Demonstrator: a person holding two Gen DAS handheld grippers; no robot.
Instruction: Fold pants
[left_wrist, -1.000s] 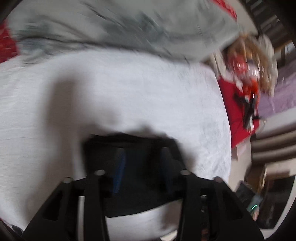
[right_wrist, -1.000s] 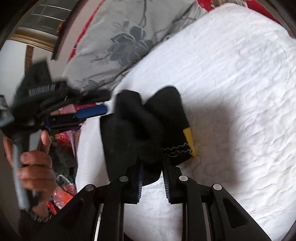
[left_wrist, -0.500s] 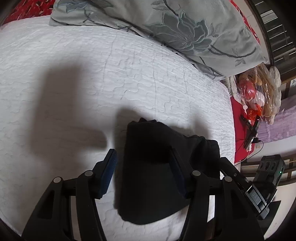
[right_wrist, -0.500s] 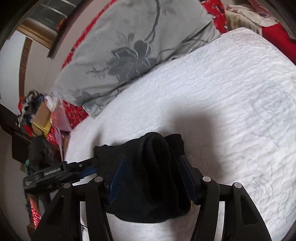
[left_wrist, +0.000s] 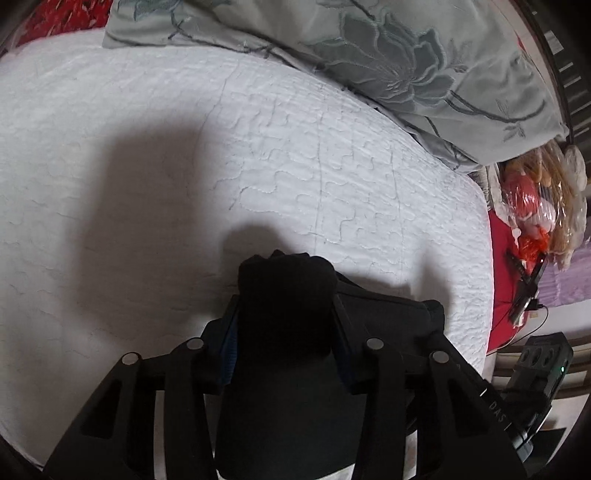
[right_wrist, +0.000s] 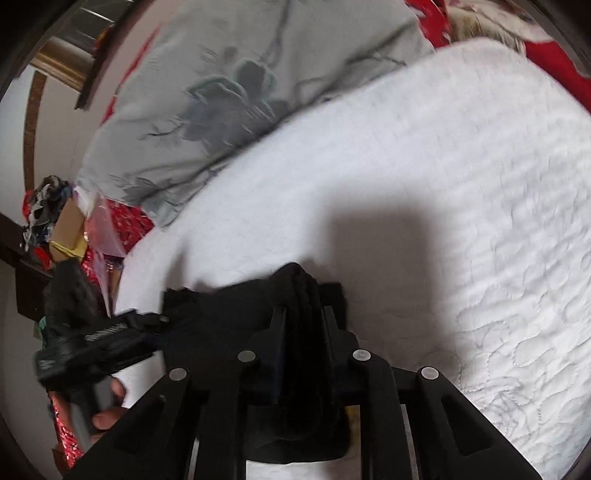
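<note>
The black pants (left_wrist: 288, 295) lie bunched and folded on the white quilted bed (left_wrist: 184, 166). My left gripper (left_wrist: 286, 314) is shut on a thick bunch of the black cloth, which bulges up between its fingers. In the right wrist view my right gripper (right_wrist: 301, 310) is shut on a narrow ridge of the black pants (right_wrist: 221, 314). The left gripper (right_wrist: 103, 336), held by a hand, shows at the left of that view, touching the same cloth.
A grey pillow (left_wrist: 388, 55) with a flower print lies at the far side of the bed; it also shows in the right wrist view (right_wrist: 229, 92). Red bedding and bagged clutter (left_wrist: 535, 206) sit beyond the bed's right edge. Boxes and clutter (right_wrist: 55, 221) lie at the left.
Both grippers were open around the folded pants half a second ago. Both have now closed on bunches of the black cloth.
</note>
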